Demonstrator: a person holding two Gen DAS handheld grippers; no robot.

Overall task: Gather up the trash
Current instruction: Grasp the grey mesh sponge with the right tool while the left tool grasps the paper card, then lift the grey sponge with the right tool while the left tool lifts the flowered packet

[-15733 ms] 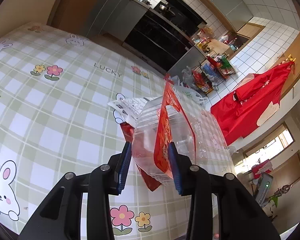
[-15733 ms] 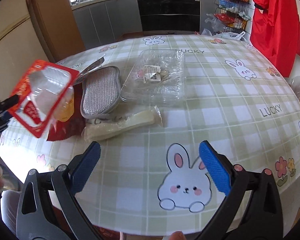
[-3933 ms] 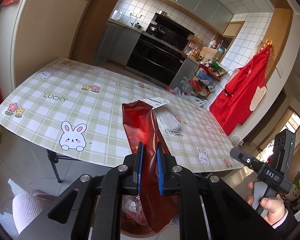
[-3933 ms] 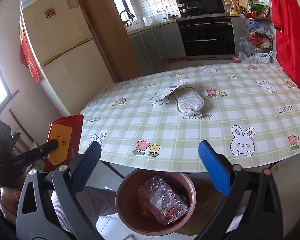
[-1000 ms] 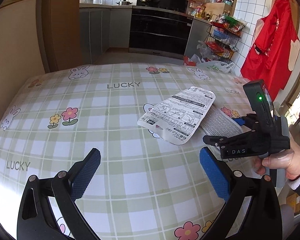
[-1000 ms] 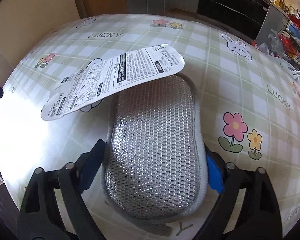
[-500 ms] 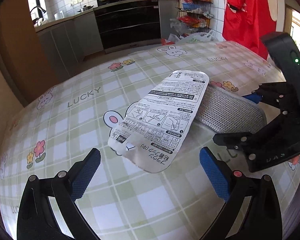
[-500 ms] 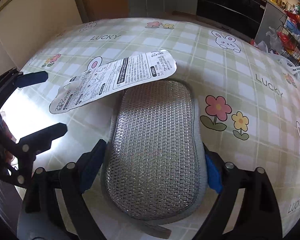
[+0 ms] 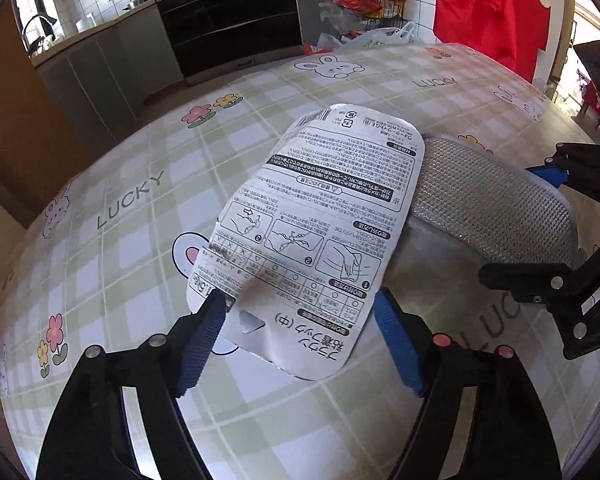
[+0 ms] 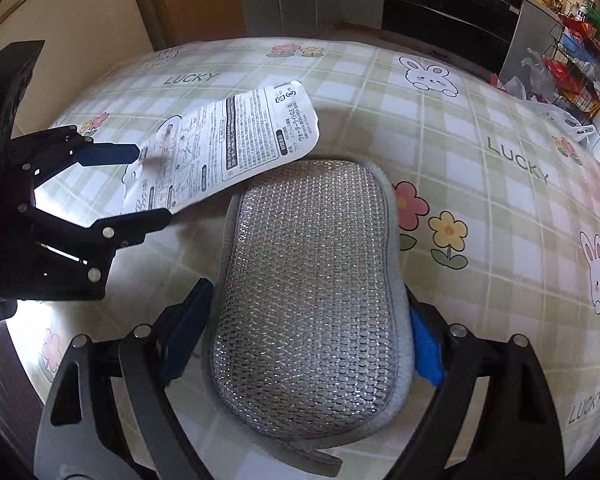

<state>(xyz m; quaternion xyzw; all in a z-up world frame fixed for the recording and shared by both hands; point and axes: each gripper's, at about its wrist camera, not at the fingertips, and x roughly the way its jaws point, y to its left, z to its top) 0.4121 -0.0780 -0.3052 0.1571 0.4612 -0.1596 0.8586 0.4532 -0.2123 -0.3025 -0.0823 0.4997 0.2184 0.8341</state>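
The printed package card [image 9: 320, 232] lies on the checked tablecloth [image 9: 140, 240] marked "LUCKY", its far end on the silver mesh pad [image 10: 308, 292]. My left gripper [image 9: 300, 340] is closing around the card's near end. My right gripper [image 10: 308, 340] stands wide around the pad.

Green-and-white checked tablecloth [image 9: 140, 240] with pink bunnies and flowers; white card [image 9: 316, 232] printed black; silver mesh pad [image 10: 308, 292], grey-edged; red apron [image 9: 496, 8] at two o'clock.
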